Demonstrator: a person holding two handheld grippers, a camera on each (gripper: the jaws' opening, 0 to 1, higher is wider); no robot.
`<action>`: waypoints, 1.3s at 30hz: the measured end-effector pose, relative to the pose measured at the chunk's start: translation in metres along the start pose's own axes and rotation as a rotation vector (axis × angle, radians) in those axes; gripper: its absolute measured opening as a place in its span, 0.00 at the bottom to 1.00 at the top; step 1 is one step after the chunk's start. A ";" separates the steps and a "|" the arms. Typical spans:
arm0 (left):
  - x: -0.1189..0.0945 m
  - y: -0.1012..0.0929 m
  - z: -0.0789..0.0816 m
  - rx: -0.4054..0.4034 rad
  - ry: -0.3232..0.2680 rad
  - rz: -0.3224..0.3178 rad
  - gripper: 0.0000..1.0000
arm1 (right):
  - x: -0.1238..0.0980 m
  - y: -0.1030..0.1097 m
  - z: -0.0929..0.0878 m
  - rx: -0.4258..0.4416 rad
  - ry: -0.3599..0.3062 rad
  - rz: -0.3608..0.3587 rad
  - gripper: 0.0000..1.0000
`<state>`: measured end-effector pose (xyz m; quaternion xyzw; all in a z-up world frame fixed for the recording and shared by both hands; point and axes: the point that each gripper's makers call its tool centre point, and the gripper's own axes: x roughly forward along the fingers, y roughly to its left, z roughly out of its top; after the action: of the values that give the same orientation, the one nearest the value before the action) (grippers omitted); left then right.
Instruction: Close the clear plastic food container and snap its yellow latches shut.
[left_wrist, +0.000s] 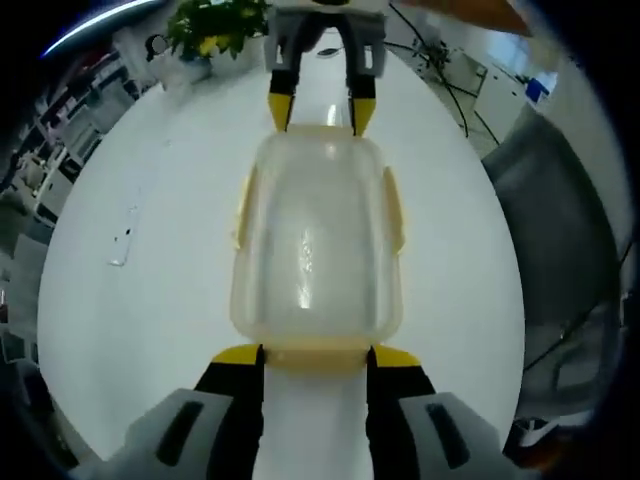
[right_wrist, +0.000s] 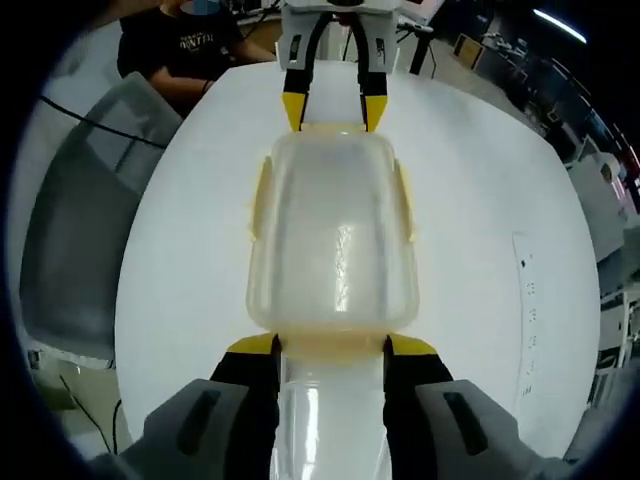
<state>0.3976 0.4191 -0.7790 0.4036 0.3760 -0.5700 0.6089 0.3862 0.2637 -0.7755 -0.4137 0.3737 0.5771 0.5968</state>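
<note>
The clear plastic container (left_wrist: 315, 250) stands lid-on in the middle of the white table (left_wrist: 150, 300), with yellow latches along its sides (left_wrist: 395, 205). In the left gripper view my left gripper (left_wrist: 316, 355) is open, its yellow-tipped jaws on either side of the near end latch (left_wrist: 315, 352). My right gripper (left_wrist: 321, 112) stands at the far end, jaws apart. In the right gripper view the same container (right_wrist: 335, 240) lies lengthwise. There my right gripper (right_wrist: 332, 345) straddles its near end latch (right_wrist: 332, 347), and my left gripper (right_wrist: 333, 112) flanks the far end.
A potted plant (left_wrist: 215, 25) stands at the table's far edge. A grey chair (left_wrist: 560, 230) sits beside the table and shows again in the other view (right_wrist: 80, 200). A thin clear strip (left_wrist: 122, 237) lies on the tabletop. A person in a black shirt (right_wrist: 185, 45) sits beyond the table.
</note>
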 end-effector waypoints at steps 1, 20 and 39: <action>0.000 0.001 0.004 0.003 0.003 0.005 0.34 | -0.006 0.001 -0.005 -0.003 -0.006 -0.007 0.37; 0.027 0.012 0.115 0.052 0.029 0.025 0.34 | -0.062 -0.012 -0.101 0.025 -0.042 -0.050 0.37; 0.072 0.013 0.184 0.082 0.033 -0.024 0.34 | -0.083 -0.009 -0.178 0.073 -0.005 -0.047 0.37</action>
<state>0.4146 0.2216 -0.7723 0.4330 0.3672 -0.5854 0.5788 0.3961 0.0675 -0.7658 -0.3988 0.3831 0.5501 0.6257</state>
